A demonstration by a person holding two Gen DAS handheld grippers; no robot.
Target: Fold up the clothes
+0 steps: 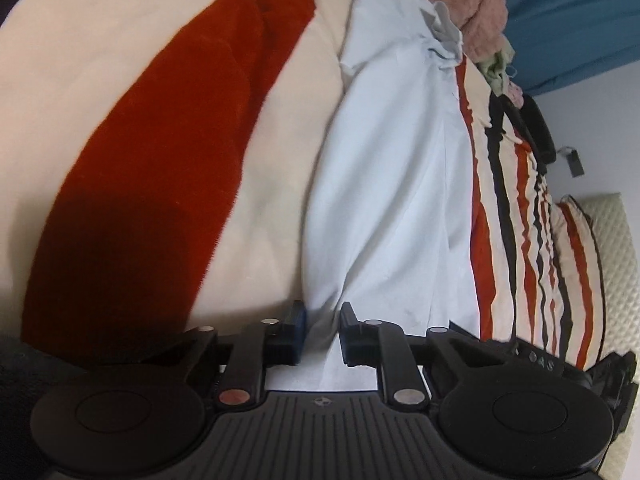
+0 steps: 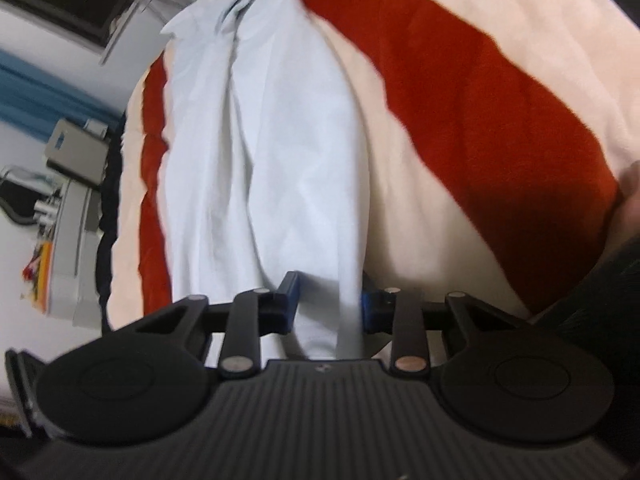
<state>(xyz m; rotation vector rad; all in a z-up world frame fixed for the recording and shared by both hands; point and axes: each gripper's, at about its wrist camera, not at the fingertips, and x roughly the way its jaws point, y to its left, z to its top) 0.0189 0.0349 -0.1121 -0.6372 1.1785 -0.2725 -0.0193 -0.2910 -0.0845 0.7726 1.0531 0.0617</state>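
Hand-held grippers, left (image 1: 322, 334) and right (image 2: 330, 306), each pinch the near edge of the shirt (image 1: 392, 184), which looks light and limp.

This is a bedroom in a home. A bed takes up most of both views, covered by a plush blanket (image 1: 132, 168) in wide cream and rust-red stripes. A striped pillow (image 1: 576, 264) lies at the right, against a quilted cream headboard (image 1: 618, 240). At the far end sits a heap of loose clothes (image 1: 476, 8), pink and green among them. Beyond the bed stands a pale wall (image 1: 592, 128) with blue fabric (image 1: 572, 20) hanging on it, and a cluttered white shelf unit (image 2: 68, 236) stands at the left.
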